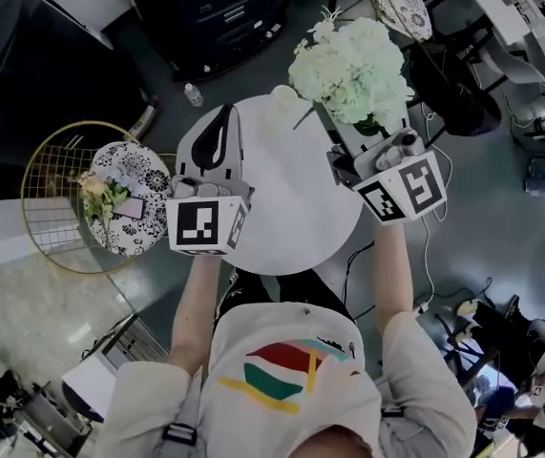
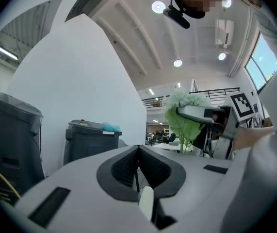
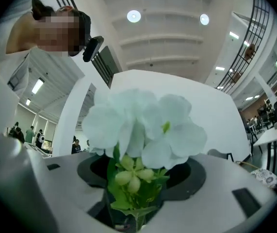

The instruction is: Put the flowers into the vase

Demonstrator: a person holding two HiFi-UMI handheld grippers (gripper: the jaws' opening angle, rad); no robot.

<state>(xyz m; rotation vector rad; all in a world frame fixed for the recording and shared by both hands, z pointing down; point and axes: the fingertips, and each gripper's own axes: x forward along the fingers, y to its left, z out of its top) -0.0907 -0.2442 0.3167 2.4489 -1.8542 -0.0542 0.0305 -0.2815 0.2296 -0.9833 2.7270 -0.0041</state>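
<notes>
Flowers (image 3: 143,125), stems (image 3: 137,223) half-hidden between right gripper (image 3: 143,178) jaws

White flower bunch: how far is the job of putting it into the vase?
Done: nothing visible yet; no stem stands in a vase. In hand: the right gripper is shut on the white flower bunch with green leaves, above the round white table. Left: placing it into the vase, which I cannot identify.

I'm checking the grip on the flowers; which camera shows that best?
The right gripper view: the right gripper clamps the flowers by their stems. The head view shows mostly blooms from above; the left gripper view, a small side glimpse.
</notes>
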